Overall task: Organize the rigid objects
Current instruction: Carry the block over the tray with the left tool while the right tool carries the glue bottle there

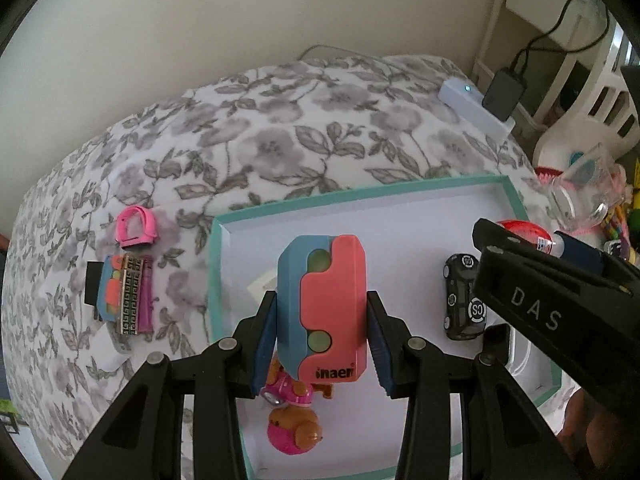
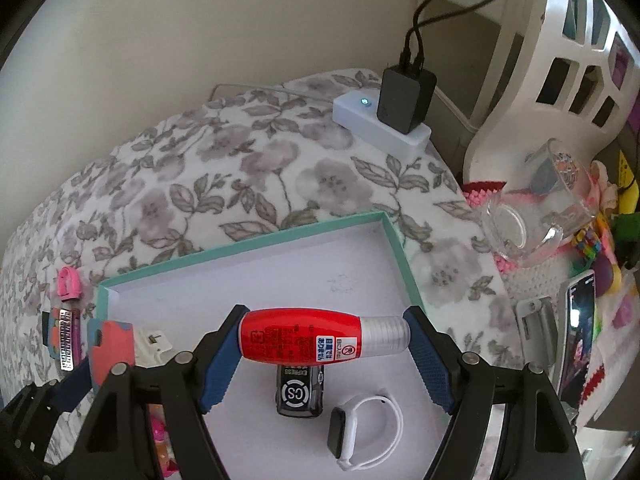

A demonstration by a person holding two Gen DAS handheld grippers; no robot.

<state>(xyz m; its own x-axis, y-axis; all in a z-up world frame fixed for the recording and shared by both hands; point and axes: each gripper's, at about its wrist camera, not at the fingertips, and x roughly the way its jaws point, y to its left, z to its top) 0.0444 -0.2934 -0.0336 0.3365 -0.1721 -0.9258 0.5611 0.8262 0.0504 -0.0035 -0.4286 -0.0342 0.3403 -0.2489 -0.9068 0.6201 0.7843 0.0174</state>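
My left gripper (image 1: 322,336) is shut on a blue and coral plastic block (image 1: 324,308), held above the teal-rimmed white tray (image 1: 360,194). My right gripper (image 2: 324,354) is shut on a red bottle with a clear cap (image 2: 320,338), gripped end to end over the same tray (image 2: 248,242). In the tray lie a black toy car (image 2: 300,394), a white smart band (image 2: 366,426) and pink doll figures (image 1: 294,416). The right gripper's black body (image 1: 552,308) crosses the right side of the left wrist view, beside the car (image 1: 464,298).
On the floral bedspread (image 1: 280,140) left of the tray lie a pink clip (image 1: 136,227) and a patterned block stack (image 1: 124,294). A white power strip (image 2: 380,128) with a black charger sits at the back. A clear cup (image 2: 540,208), a phone (image 2: 578,340) and toys crowd the right.
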